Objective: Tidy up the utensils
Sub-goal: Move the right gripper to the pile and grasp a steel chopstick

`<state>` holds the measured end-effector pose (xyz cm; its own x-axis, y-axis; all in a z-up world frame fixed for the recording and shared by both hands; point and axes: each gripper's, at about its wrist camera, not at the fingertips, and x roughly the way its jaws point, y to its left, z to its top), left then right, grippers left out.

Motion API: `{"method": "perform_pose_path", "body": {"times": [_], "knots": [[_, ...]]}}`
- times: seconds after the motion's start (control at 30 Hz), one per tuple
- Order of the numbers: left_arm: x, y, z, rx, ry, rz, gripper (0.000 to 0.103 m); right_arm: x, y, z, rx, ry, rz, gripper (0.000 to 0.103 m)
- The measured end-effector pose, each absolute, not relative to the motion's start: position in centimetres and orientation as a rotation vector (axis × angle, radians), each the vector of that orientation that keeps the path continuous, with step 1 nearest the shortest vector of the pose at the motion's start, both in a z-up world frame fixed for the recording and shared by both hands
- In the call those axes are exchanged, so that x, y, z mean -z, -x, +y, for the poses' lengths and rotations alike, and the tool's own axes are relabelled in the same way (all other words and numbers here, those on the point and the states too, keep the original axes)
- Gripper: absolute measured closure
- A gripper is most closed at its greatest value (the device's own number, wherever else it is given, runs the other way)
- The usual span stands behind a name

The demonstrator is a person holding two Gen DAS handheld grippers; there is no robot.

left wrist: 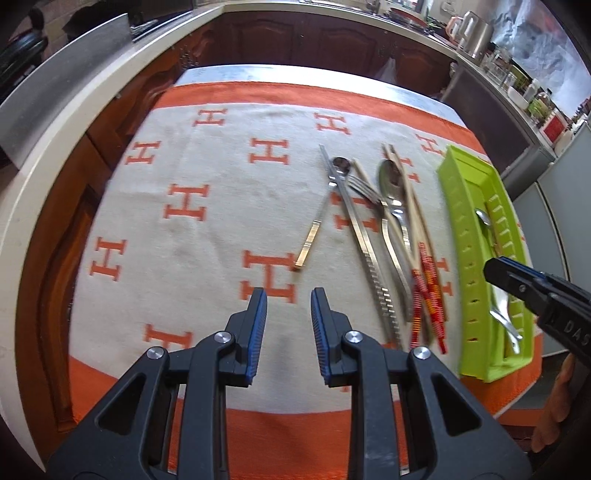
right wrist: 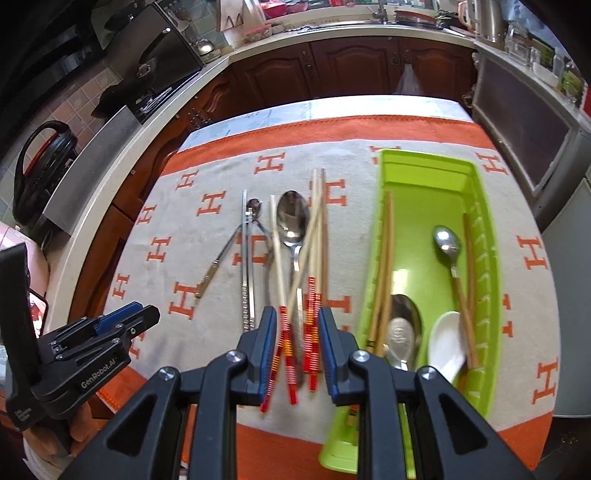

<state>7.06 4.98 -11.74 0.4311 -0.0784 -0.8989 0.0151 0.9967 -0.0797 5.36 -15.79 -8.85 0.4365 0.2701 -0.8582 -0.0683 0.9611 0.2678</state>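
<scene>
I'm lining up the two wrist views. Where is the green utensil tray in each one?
Left wrist: the green utensil tray lies at the right edge, partly behind the right gripper.
Right wrist: the tray lies right of centre, its inside in view.
Shared landmark: the red-striped chopsticks lying left of the tray.

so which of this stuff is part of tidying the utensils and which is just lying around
Job:
green tray
red-striped chopsticks
large spoon
fork
metal chopsticks
small spoon

Lying about:
kettle
black pan
jars
</scene>
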Motion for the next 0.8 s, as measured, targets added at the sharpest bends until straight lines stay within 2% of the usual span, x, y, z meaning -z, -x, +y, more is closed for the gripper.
{"method": "perform_pose_path", "body": {"times": [0.3,0.43,0.53,0.8], "knots": [[13.6,-8.5,9.8,-0.022,0.135,1.151,0.082,10.4,-9.8,-12.1,-0.302,-0.181,1.169,0.080],[14.0,-8.8,9.9,-0.017,0.143,1.154,0.082,12.1,-11.5,-11.0,-0.333,-0.178,1.241,0.081],[14.4,-9.0,9.7,-0.002,0.143,1.162,0.082,13.1,-12.1,-10.1,-0.355,-0.170,1.280,0.085],[15.3,-9.3,9.1,0.022,0.152,1.187,0.082,14.9,-13.0,-8.9,-0.366,-0.153,1.334,0.085]]}}
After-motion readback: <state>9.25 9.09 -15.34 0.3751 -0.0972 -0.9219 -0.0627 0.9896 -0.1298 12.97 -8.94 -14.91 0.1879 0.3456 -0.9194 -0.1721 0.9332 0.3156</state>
